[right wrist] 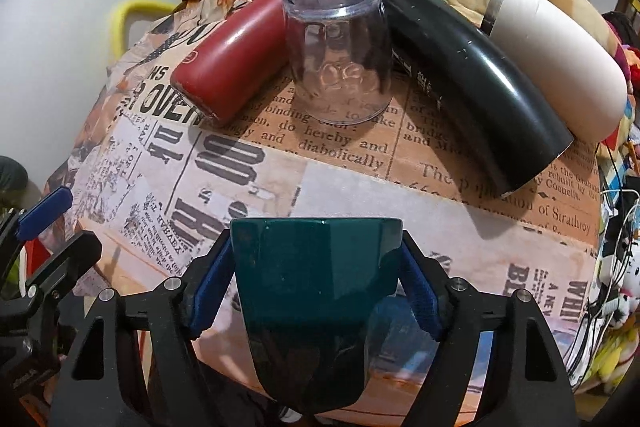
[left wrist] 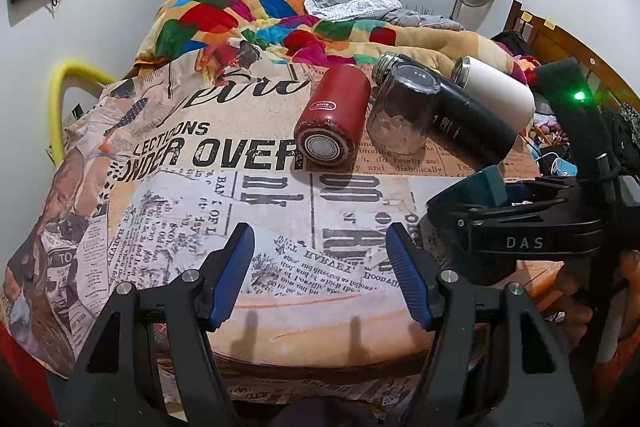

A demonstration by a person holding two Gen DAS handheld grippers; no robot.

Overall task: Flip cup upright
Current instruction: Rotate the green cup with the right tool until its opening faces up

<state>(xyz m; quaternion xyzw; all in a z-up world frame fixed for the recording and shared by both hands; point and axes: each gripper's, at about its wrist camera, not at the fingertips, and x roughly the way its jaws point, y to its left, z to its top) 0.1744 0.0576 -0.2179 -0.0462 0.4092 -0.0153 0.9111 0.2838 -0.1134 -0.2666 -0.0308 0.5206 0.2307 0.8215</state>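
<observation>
Two grippers work over a bed spread with a newspaper-print cloth (right wrist: 344, 183), and only one has anything in hand. At the bottom centre of the right wrist view, the right gripper (right wrist: 318, 291) is clamped on a dark teal cup (right wrist: 316, 279), its blue pads pressed to the cup's two sides. The cup's wide end lies toward the camera's far side and its narrower end toward the lens, so whether it is already mouth-up cannot be told; its inside is hidden. It appears to be held clear of the cloth, so the job looks partway done at best: gripped, but not yet set down standing.

In the left wrist view, the left gripper (left wrist: 320, 275) sits at lower centre with its jaws wide apart and nothing between them, while the teal cup shows at the right edge inside the other tool.

Four more containers crowd the upper half of the right wrist view. A clear glass (right wrist: 338, 55) stands mouth-down and empty at top centre. A red flask (right wrist: 228, 63) lies on its side at upper left, touching the glass. A black flask (right wrist: 476, 83) and a white flask (right wrist: 560, 59) lie side by side at upper right, contents unseen.
</observation>
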